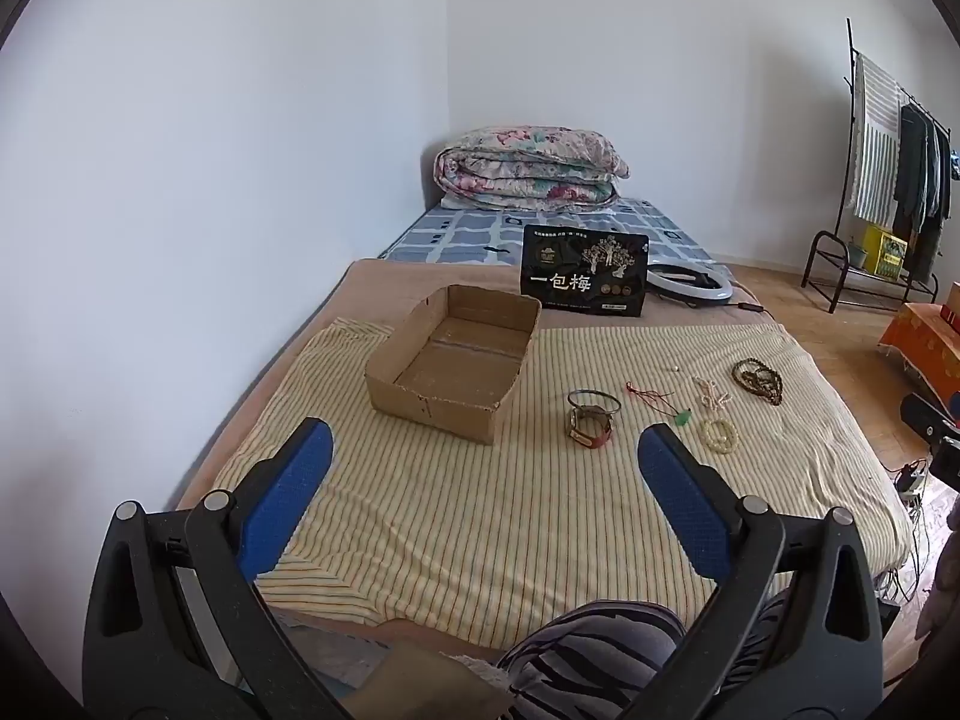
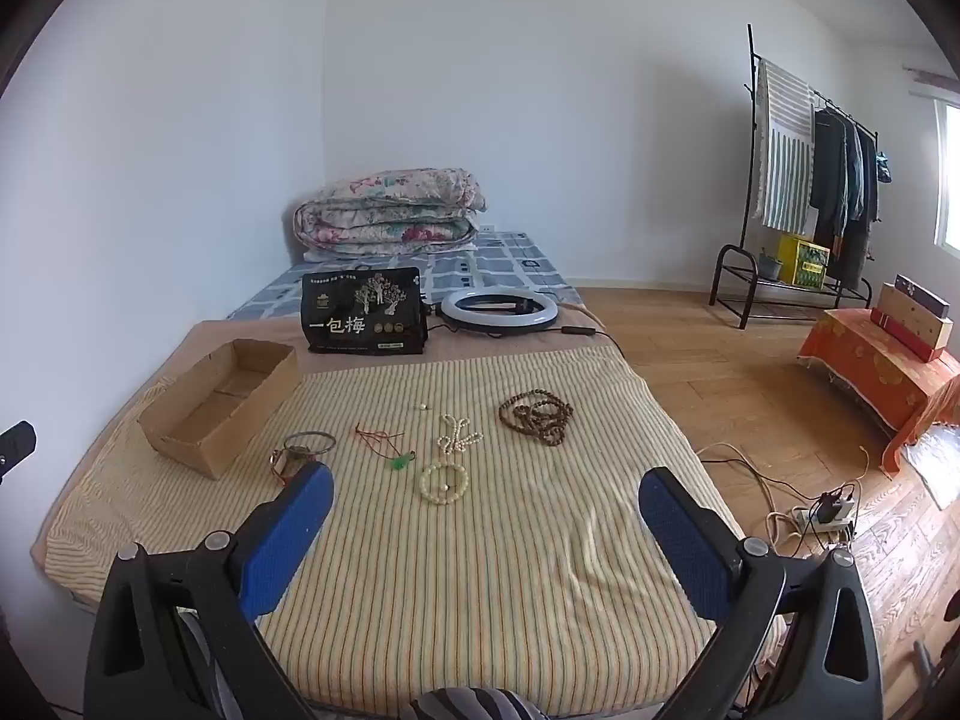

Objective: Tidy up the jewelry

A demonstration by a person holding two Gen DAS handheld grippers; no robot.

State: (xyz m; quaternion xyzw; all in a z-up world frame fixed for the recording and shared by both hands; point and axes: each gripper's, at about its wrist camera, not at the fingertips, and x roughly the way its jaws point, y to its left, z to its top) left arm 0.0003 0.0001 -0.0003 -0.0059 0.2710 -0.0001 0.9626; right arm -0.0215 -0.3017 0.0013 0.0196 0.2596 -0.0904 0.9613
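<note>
An empty cardboard box (image 1: 453,354) (image 2: 222,405) sits on the striped cloth (image 1: 480,510) (image 2: 480,540) covering the bed. To its right lie a watch with a bangle (image 1: 591,417) (image 2: 300,450), a red cord with a green pendant (image 1: 660,402) (image 2: 390,447), a small white bead string (image 1: 711,393) (image 2: 459,432), a cream bead bracelet (image 1: 720,435) (image 2: 444,483), a loose pearl (image 2: 423,407) and a brown bead necklace (image 1: 759,381) (image 2: 537,417). My left gripper (image 1: 486,468) hangs open in front of the box and watch. My right gripper (image 2: 486,510) is open, just short of the cream bracelet.
A black printed bag (image 1: 585,270) (image 2: 365,312) stands behind the box, beside a ring light (image 1: 690,282) (image 2: 498,309) with its cable. A folded quilt (image 1: 528,168) lies at the bed's head. Right of the bed are wooden floor, a power strip (image 2: 825,519), a clothes rack (image 2: 810,180) and an orange-covered table (image 2: 870,360). A person's striped knee (image 1: 594,654) is below.
</note>
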